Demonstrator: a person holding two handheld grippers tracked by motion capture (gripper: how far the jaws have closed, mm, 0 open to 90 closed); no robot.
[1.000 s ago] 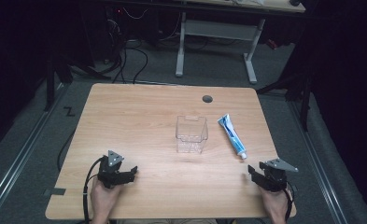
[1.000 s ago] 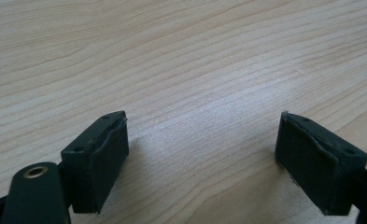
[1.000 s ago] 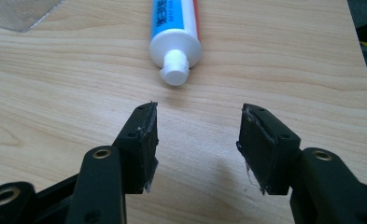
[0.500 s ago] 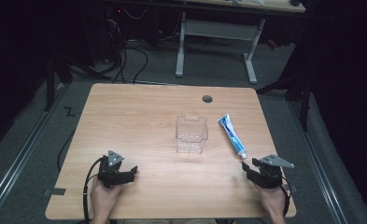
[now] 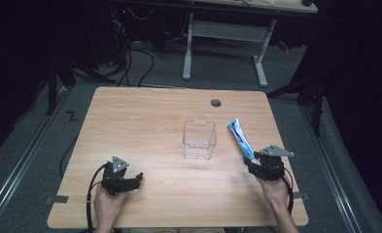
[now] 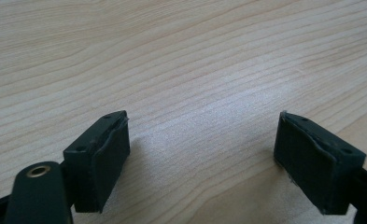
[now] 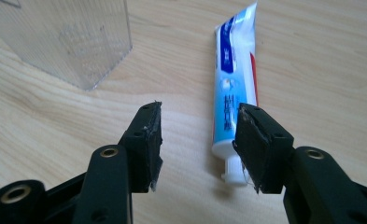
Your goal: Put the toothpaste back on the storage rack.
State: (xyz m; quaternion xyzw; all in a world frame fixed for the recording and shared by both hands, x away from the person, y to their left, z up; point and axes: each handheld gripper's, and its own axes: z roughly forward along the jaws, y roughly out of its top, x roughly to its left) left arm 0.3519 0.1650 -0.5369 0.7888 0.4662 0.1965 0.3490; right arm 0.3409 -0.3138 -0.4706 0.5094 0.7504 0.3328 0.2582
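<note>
Right gripper view: right gripper [image 7: 197,144] has advanced to toothpaste tube [image 7: 235,79] beside clear box [image 7: 74,37]; jaws apart, just narrowing, nothing between; pickup likely imminent.

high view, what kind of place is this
Probably a lab or workshop set up for recording: a bare wooden table on grey carpet, tangled cables on the floor behind, and another desk frame in the dark.

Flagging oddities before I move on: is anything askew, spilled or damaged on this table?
Nothing stands out. The toothpaste tube lies flat and intact beside the upright clear container, and the wooden table shows no spill.
</note>
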